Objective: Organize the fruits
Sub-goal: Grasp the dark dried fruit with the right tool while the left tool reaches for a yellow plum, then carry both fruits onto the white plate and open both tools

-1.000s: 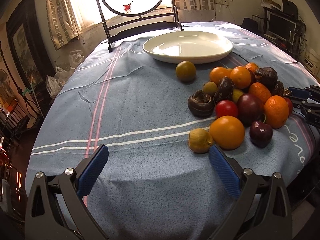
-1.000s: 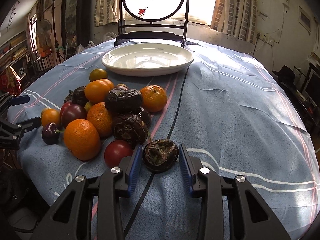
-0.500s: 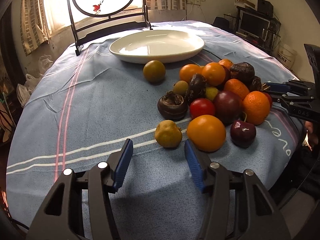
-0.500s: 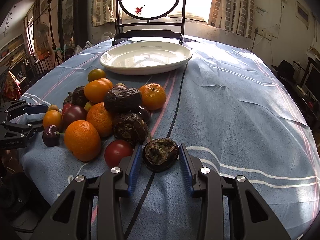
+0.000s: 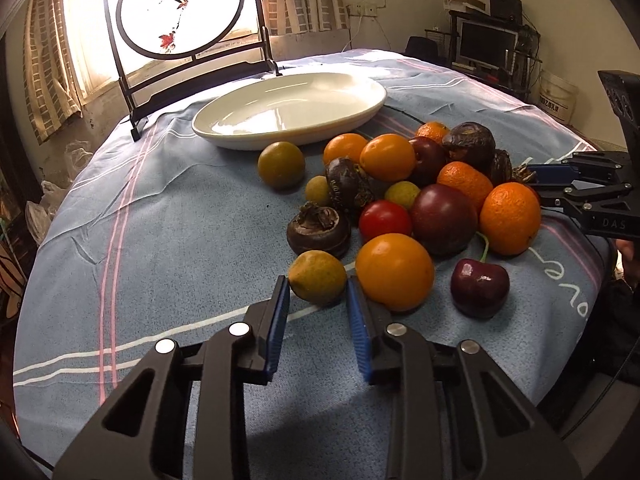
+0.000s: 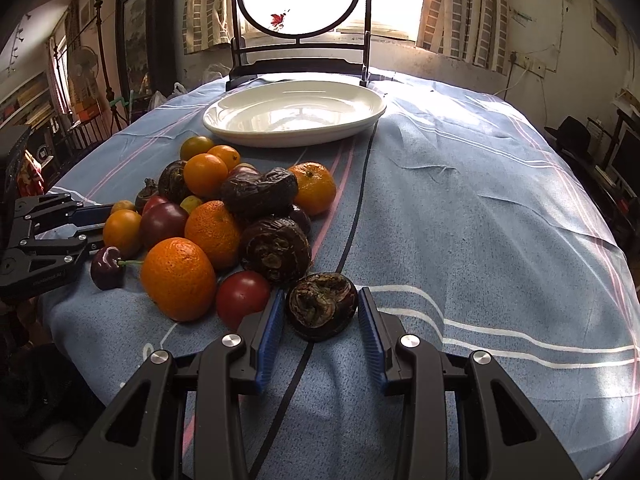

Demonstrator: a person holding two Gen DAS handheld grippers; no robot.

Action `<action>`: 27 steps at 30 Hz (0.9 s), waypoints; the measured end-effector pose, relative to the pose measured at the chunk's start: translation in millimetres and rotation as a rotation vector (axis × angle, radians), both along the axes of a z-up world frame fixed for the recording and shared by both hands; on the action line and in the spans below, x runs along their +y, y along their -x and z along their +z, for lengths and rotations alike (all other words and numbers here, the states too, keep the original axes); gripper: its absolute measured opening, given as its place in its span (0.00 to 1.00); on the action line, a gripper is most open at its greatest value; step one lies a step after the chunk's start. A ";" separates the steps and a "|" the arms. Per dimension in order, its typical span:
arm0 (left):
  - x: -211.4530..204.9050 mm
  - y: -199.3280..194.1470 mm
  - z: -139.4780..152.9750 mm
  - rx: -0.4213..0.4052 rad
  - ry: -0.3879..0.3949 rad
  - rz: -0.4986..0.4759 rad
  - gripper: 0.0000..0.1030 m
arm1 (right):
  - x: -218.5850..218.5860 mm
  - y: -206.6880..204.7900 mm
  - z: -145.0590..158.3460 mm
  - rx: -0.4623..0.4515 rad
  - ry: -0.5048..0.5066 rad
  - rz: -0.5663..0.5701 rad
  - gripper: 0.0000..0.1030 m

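Observation:
A pile of fruit lies on the blue tablecloth: oranges (image 5: 394, 271), a red tomato (image 5: 385, 220), a dark plum (image 5: 444, 219), a cherry (image 5: 479, 288) and dark wrinkled fruits (image 5: 319, 230). My left gripper (image 5: 318, 294) has its blue pads on both sides of a small yellow-green fruit (image 5: 317, 277). My right gripper (image 6: 320, 312) has its pads close on both sides of a dark wrinkled fruit (image 6: 321, 306) that rests on the cloth. An empty white plate (image 5: 292, 110) stands behind the pile; it also shows in the right wrist view (image 6: 294, 114).
A round painted screen on a black stand (image 5: 180, 12) stands behind the plate at the table's far edge. A single yellow-green fruit (image 5: 281, 165) lies apart, near the plate. Bare cloth lies left of the pile (image 5: 160, 232) and right of it (image 6: 480, 208).
My left gripper has moved right and forward to the small yellow-green fruit and has narrowed around it. My right gripper has stayed around the dark wrinkled fruit.

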State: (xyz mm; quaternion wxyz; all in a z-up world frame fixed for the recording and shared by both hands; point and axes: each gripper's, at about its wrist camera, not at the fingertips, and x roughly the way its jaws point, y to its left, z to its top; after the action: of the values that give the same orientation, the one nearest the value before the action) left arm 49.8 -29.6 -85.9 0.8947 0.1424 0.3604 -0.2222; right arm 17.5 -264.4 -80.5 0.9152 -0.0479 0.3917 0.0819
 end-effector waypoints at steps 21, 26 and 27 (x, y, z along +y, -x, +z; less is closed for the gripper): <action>21.1 10.0 55.6 -0.095 0.154 0.046 0.27 | -19.3 -6.7 55.4 -0.111 -0.087 0.020 0.36; 5.4 -43.3 76.6 -0.060 0.158 0.042 0.27 | -16.1 -61.5 96.4 -0.122 -0.131 0.055 0.36; 0.9 -59.7 77.8 -0.041 0.155 0.044 0.27 | -13.0 -77.5 100.8 -0.111 -0.142 0.068 0.36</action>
State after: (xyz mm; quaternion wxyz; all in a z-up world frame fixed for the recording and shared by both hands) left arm 109.6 -28.7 -8.1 0.9149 0.0694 0.3268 -0.2267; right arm 95.0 -277.5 20.3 0.9333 -0.0004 0.3318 0.1376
